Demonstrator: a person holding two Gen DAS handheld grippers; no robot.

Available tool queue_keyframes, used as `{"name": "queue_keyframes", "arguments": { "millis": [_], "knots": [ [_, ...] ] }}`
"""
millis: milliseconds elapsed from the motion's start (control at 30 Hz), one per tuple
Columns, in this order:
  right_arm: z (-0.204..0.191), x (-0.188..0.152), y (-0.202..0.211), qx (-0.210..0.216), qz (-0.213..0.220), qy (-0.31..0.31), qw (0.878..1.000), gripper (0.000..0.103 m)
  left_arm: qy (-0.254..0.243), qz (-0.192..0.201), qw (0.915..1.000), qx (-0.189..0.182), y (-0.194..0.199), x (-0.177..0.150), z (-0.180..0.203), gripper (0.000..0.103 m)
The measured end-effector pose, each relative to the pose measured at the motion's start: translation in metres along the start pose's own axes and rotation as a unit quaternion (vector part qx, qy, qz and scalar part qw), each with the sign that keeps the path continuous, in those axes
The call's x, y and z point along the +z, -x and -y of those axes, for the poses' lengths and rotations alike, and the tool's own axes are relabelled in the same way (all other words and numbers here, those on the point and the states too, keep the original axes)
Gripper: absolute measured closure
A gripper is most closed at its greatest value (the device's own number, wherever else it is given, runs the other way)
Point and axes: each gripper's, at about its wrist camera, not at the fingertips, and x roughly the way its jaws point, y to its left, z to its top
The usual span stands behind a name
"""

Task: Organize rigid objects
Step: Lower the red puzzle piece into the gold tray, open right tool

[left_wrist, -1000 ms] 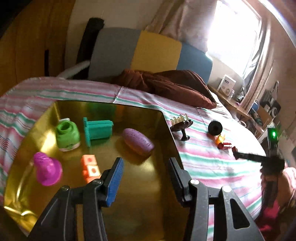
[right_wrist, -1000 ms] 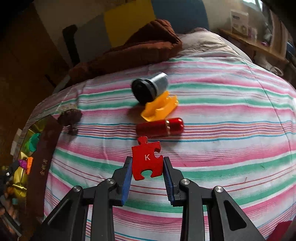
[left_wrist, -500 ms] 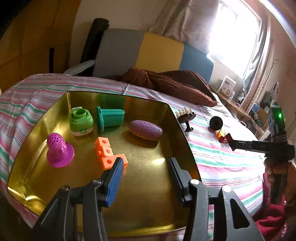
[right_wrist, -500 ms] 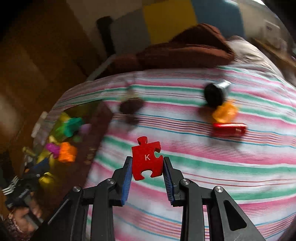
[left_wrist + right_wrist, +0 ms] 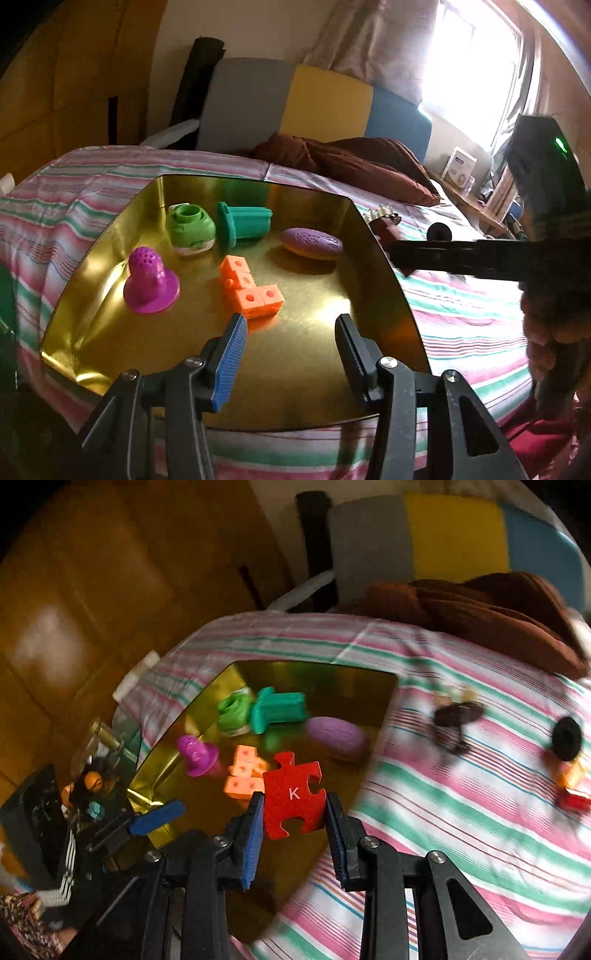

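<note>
striped bedspread [image 5: 461, 812], gold tray [image 5: 332, 675] below red puzzle piece [image 5: 293, 794] pinched in right tongs [image 5: 294, 836]; left tongs [image 5: 291, 345] wide, empty

A home bedroom: striped bedsheet [image 5: 461, 314], brown pillow [image 5: 369, 166], padded headboard [image 5: 325, 99], curtained window [image 5: 476, 70].

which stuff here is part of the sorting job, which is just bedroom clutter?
Job:
- red puzzle piece, held in right claw
- gold tray
- toys in tray: orange blocks, purple oval, green cup
- black cylinder, on bed

Clutter:
- brown blanket
- cushions
- striped sheet
</note>
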Motion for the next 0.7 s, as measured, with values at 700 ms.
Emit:
{"name": "queue_keyframes", "arguments": {
  "millis": [700],
  "knots": [
    [-0.017, 0.025, -0.091, -0.059, -0.078, 0.024, 0.995, 0.069, 0.032, -0.004, 0.9993, 0.018, 0.004, -0.001, -0.02, 0.053]
  ]
}}
